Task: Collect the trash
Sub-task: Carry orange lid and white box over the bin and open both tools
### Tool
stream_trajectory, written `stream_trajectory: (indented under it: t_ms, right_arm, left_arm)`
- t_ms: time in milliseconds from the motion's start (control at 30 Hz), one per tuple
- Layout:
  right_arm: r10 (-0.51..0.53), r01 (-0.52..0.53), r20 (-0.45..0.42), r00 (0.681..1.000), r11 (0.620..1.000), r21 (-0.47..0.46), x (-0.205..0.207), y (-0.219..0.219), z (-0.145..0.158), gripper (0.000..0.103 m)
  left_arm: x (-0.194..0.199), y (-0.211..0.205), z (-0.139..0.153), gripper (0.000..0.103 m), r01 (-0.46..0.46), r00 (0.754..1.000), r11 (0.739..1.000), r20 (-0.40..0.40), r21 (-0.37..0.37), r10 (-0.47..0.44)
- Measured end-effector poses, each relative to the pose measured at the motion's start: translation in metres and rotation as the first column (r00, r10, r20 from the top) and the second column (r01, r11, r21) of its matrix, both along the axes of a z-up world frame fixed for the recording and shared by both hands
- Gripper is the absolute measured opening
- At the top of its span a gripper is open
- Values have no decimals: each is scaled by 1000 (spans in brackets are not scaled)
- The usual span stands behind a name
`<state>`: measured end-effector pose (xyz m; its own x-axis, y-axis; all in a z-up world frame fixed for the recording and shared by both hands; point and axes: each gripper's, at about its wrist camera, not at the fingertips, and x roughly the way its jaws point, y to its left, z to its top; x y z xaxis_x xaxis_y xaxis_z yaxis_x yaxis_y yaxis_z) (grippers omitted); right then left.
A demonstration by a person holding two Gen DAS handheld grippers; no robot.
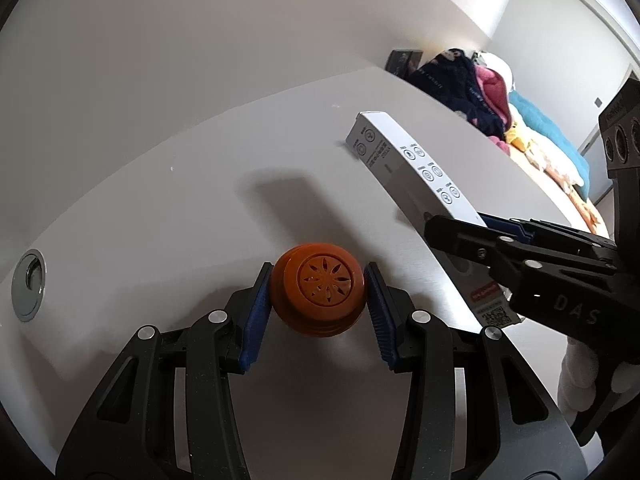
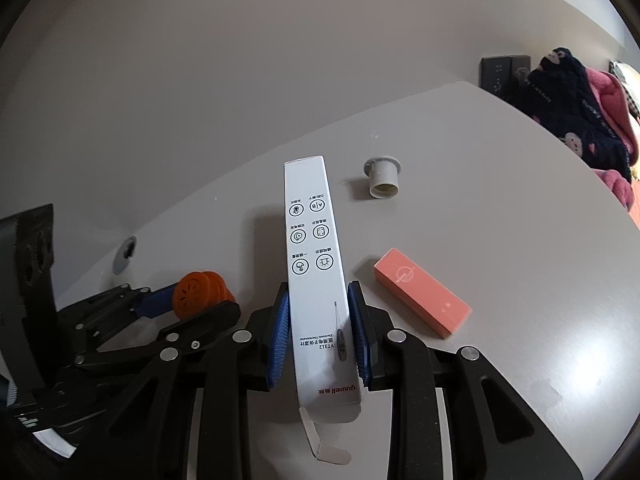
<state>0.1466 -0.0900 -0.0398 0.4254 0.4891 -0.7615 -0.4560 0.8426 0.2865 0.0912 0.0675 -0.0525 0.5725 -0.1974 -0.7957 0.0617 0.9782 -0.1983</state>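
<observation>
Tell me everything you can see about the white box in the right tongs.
The white box is long, slim cardboard, printed with six round icons, a thermometer picture, "YT312" and a red "yuwell" logo. Its near end flap hangs open. The right tongs clamp its long sides between blue pads; its far end points across the white table.

Both grippers (image 1: 318,304) (image 2: 318,334) have black angular linkages, silver rivets and ribbed blue pads (image 1: 256,320).

Two wrist views, each looking forward along its gripper's fingers, close above the table (image 1: 160,200).
Shared: both grippers and their loads; left view faces right toward the bedding (image 1: 540,136).
</observation>
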Motion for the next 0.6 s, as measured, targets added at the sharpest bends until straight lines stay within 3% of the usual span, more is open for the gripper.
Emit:
stream_trajectory:
  t_ms: [600]
  right_arm:
    - [-109, 106, 41, 993, 992, 70, -52, -69, 49, 30]
  left_arm:
    - [-23, -68, 46, 45, 118, 990, 993, 78, -18, -116]
